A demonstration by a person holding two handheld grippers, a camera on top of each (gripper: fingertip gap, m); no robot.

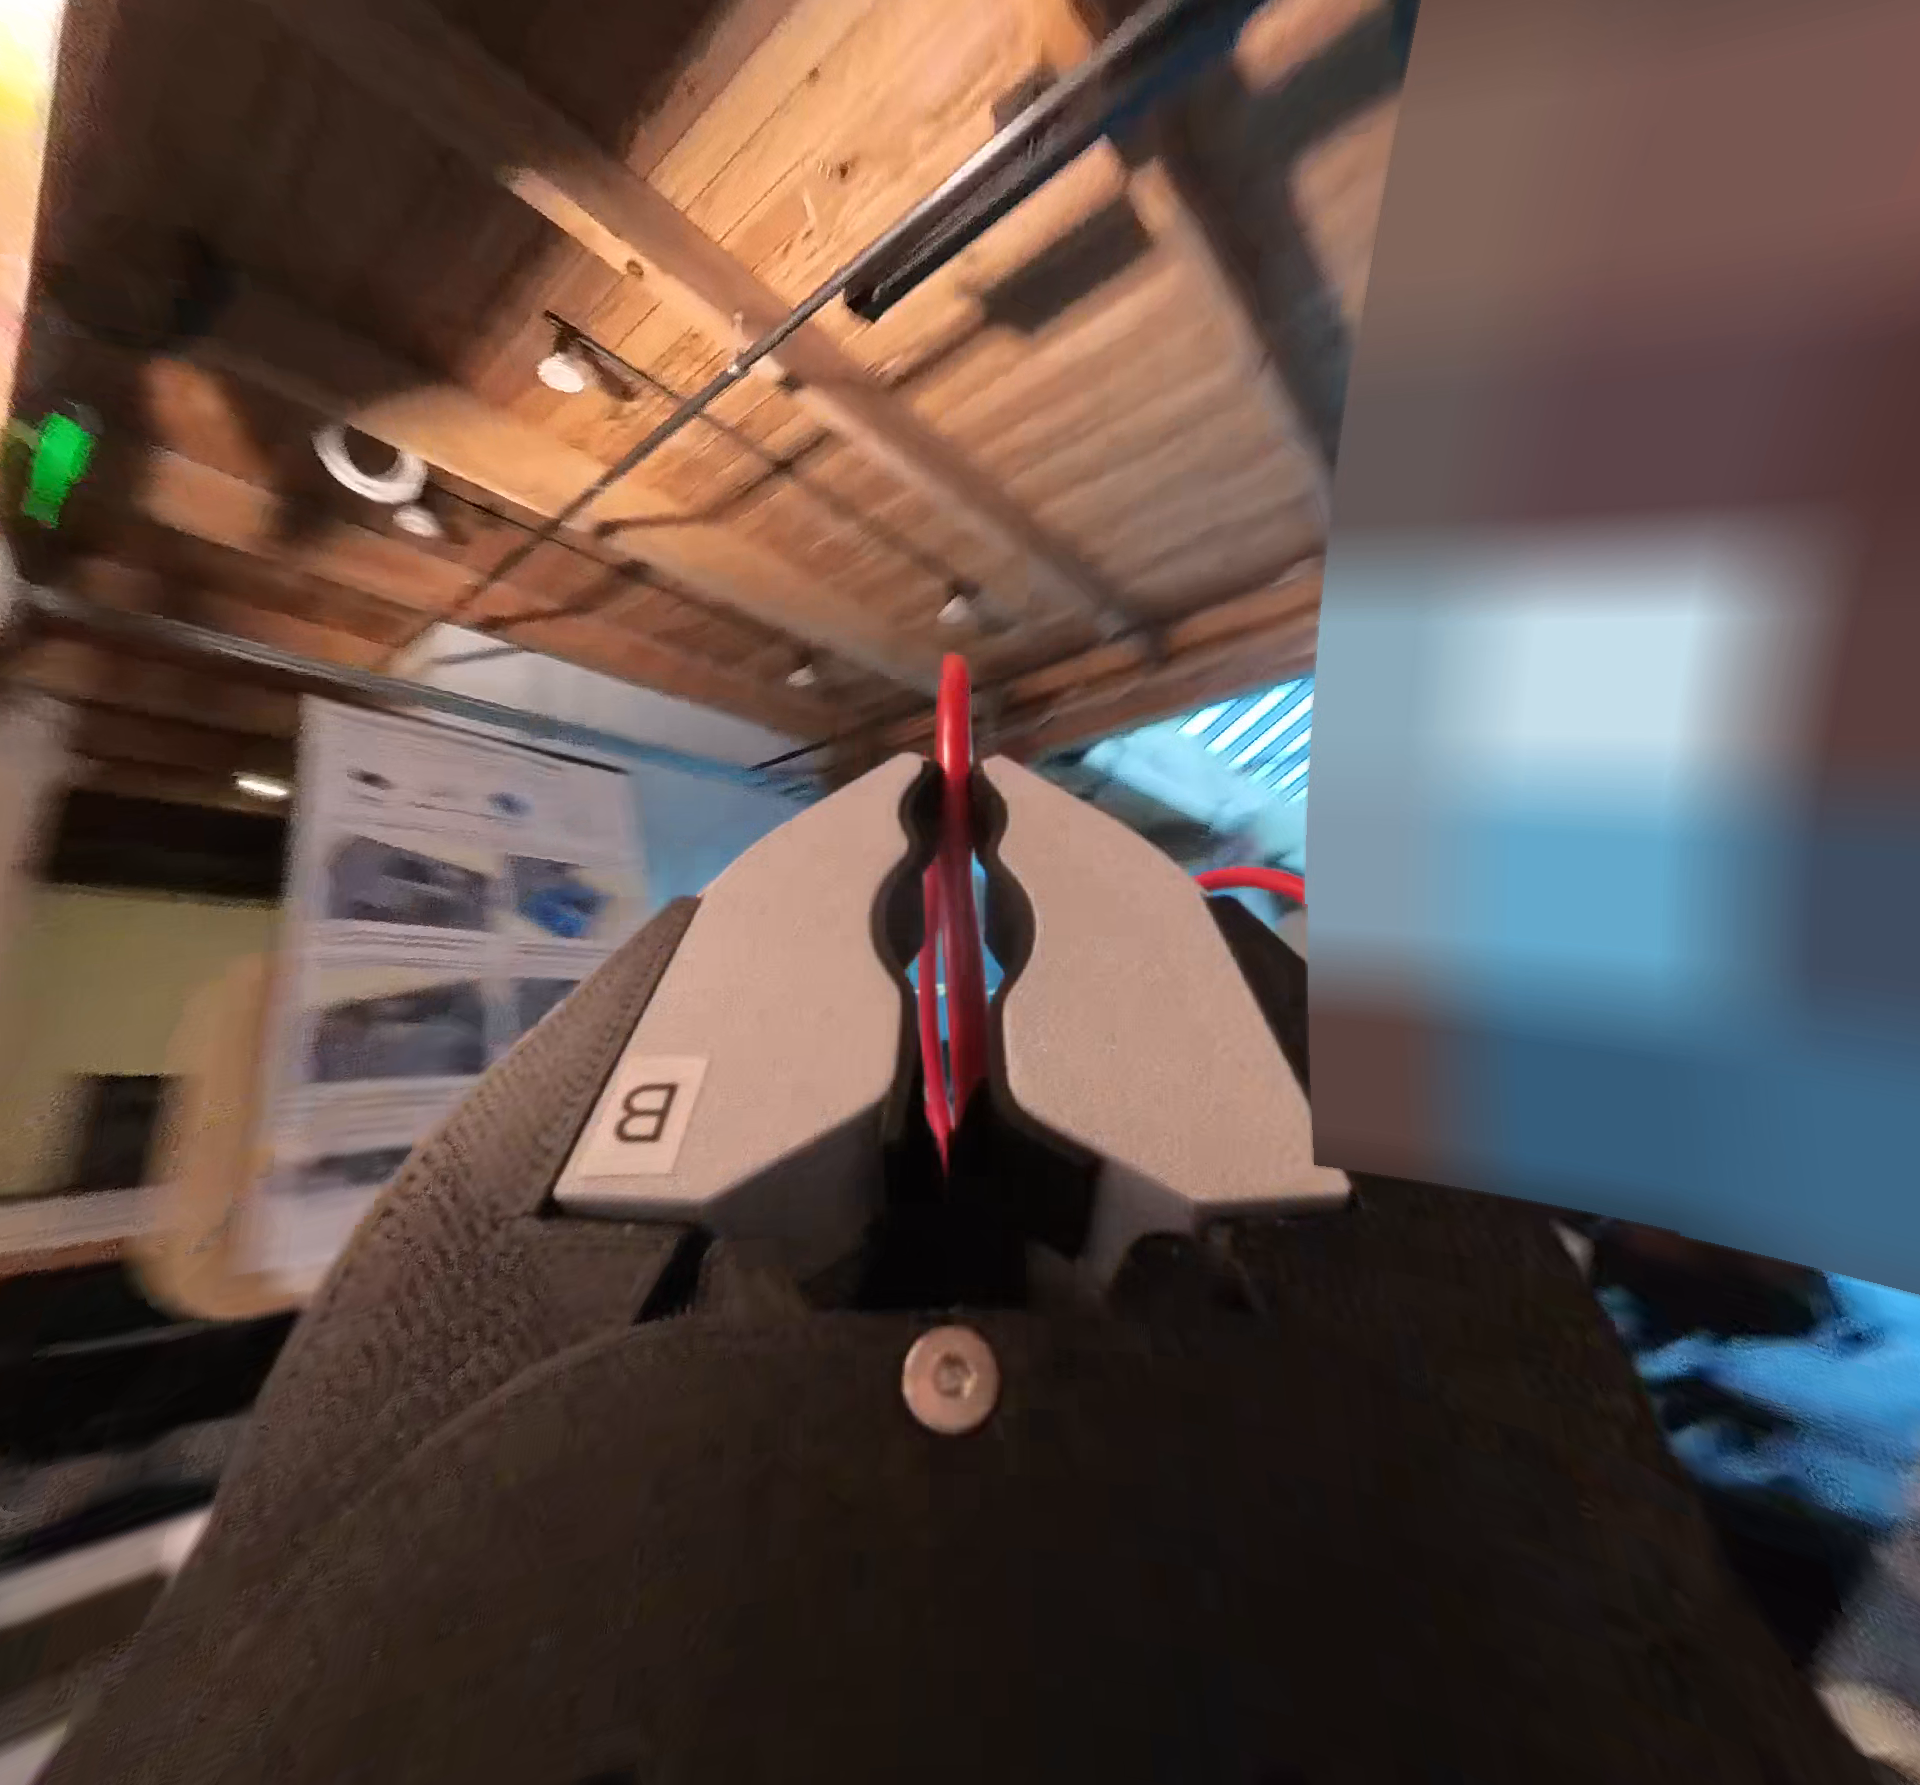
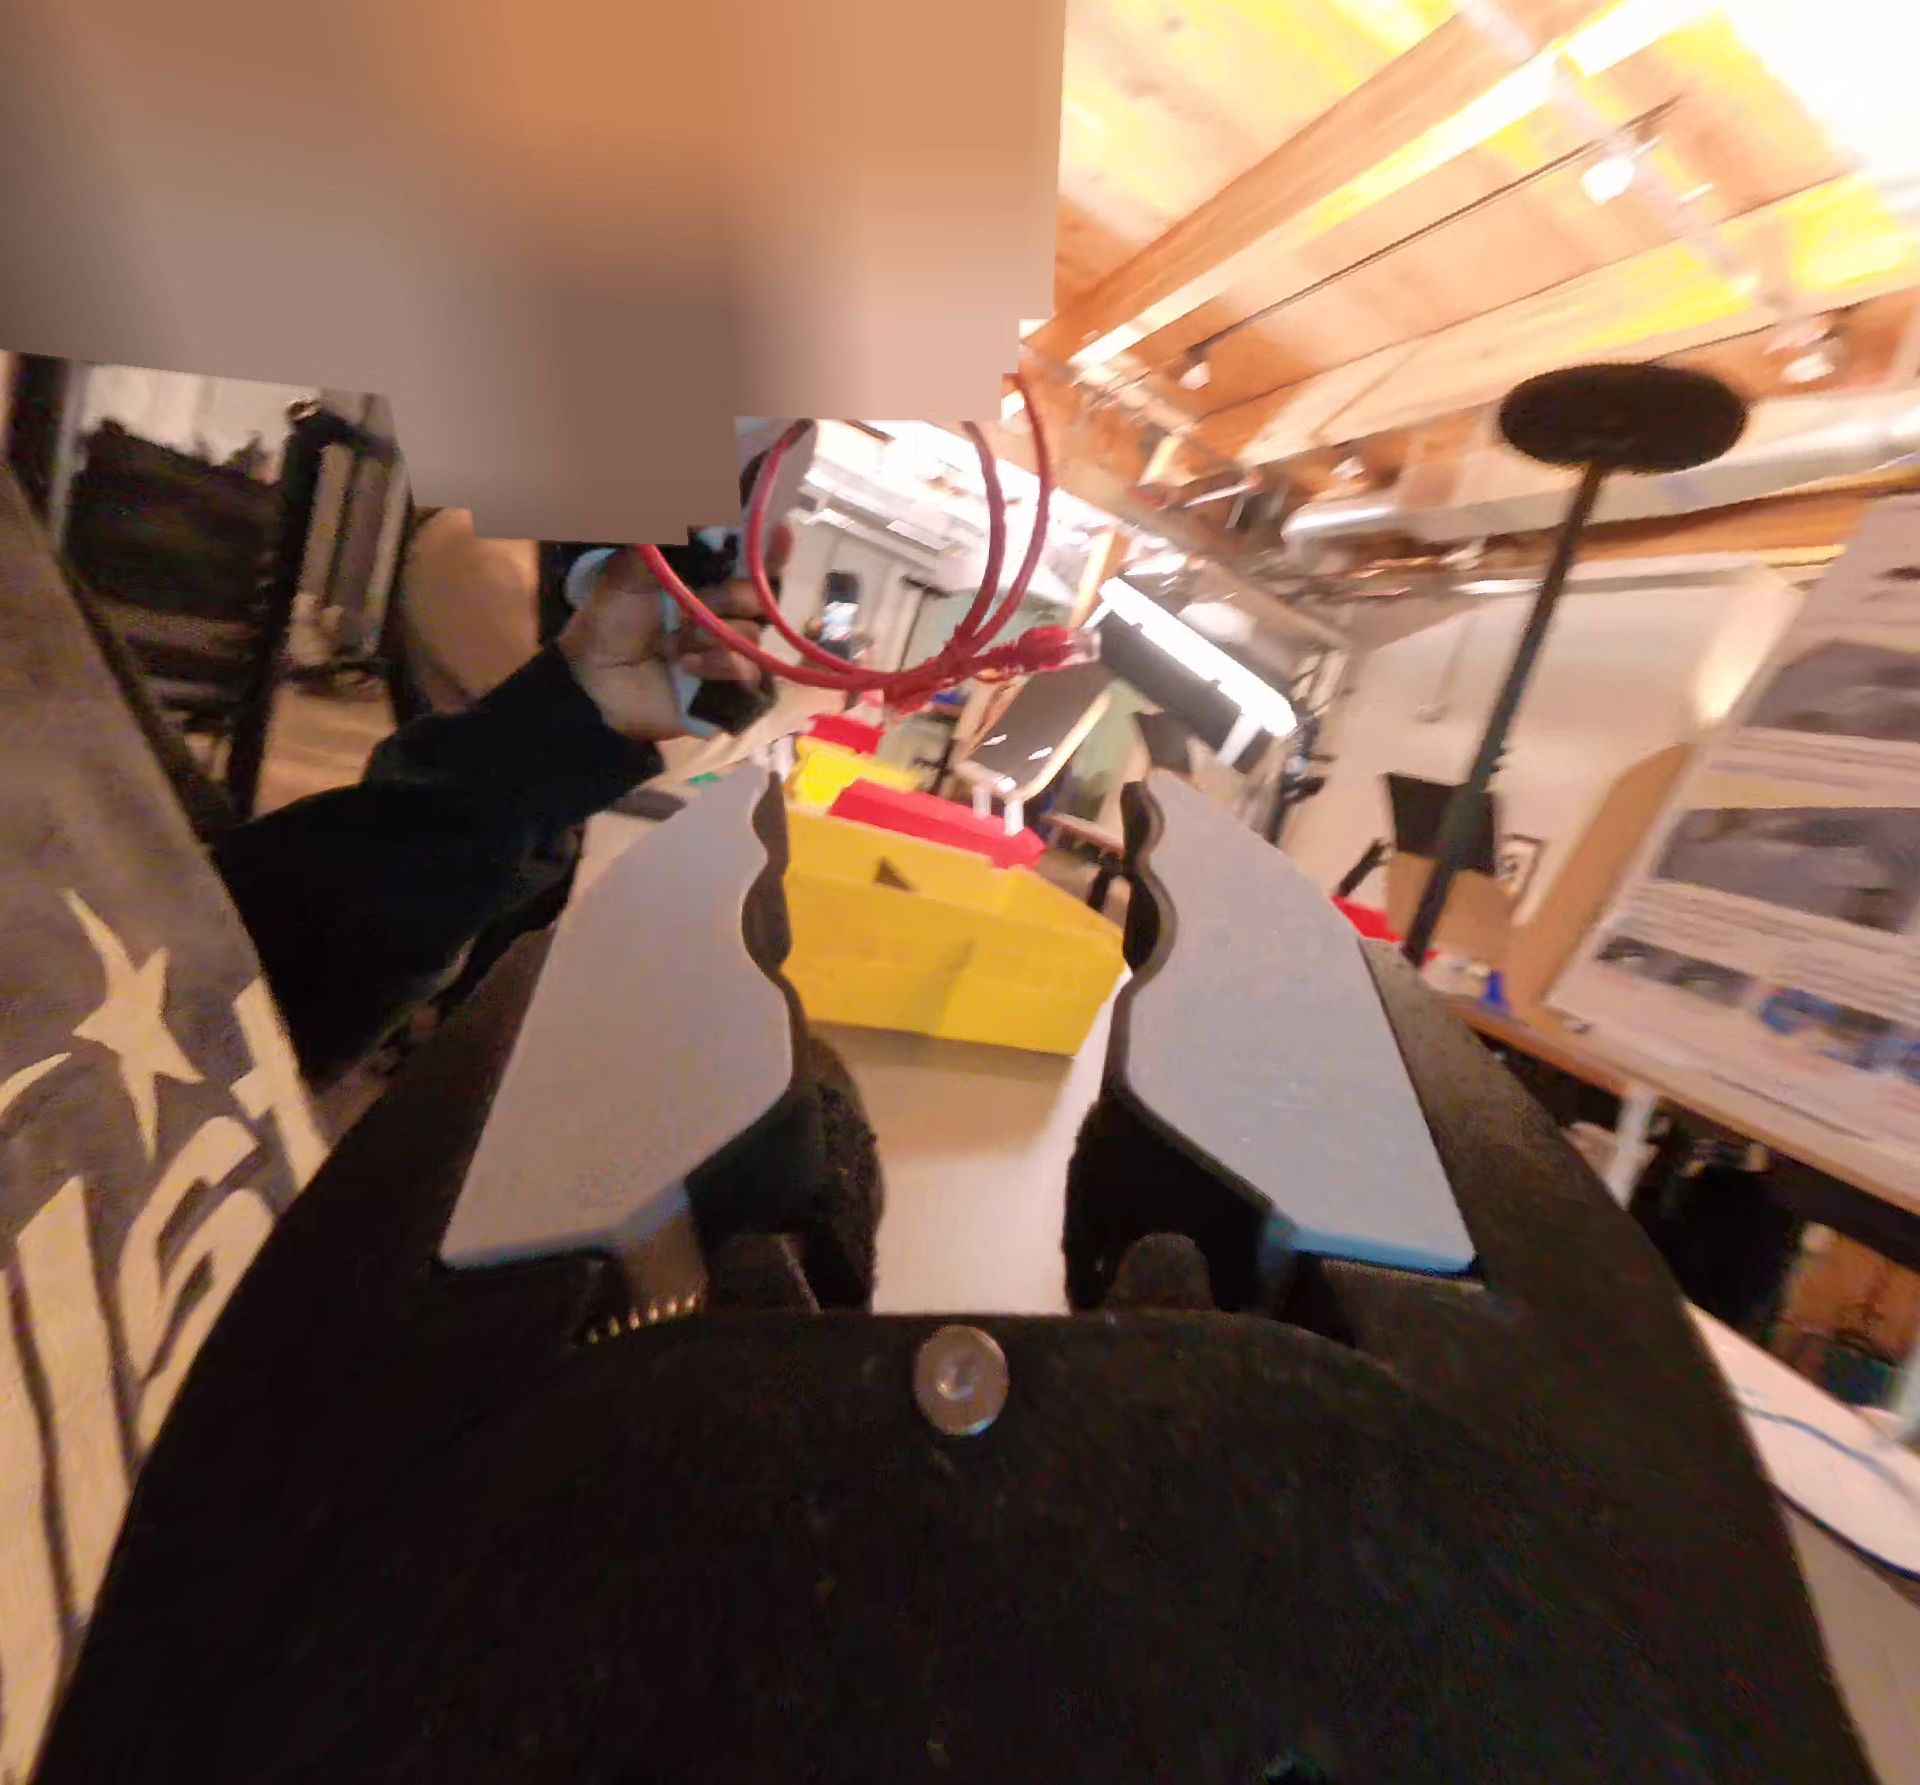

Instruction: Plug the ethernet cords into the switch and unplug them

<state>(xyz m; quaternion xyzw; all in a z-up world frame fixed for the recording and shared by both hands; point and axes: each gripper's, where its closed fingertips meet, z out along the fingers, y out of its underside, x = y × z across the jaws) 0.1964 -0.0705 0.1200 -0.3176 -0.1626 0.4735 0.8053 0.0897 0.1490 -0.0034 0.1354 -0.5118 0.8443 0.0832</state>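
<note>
Red ethernet cord (image 1: 951,904) pinched between left gripper (image 1: 953,779) fingers (image 1: 821,946)

The left hand-held gripper (image 1: 951,779) pinches a looped red ethernet cord (image 1: 951,904), tilted toward wooden ceiling beams (image 1: 935,177).

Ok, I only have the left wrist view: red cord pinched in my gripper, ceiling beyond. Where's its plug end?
Observer: The red cord hangs in loops below the left gripper; its plug sticks out sideways in mid-air.
Operator: Is the other gripper holding anything?
Observer: No. The right gripper is open and empty, with a yellow bin on the table just beyond its fingers.
Operator: Can you see the switch?
Observer: No, neither view shows it.
</note>
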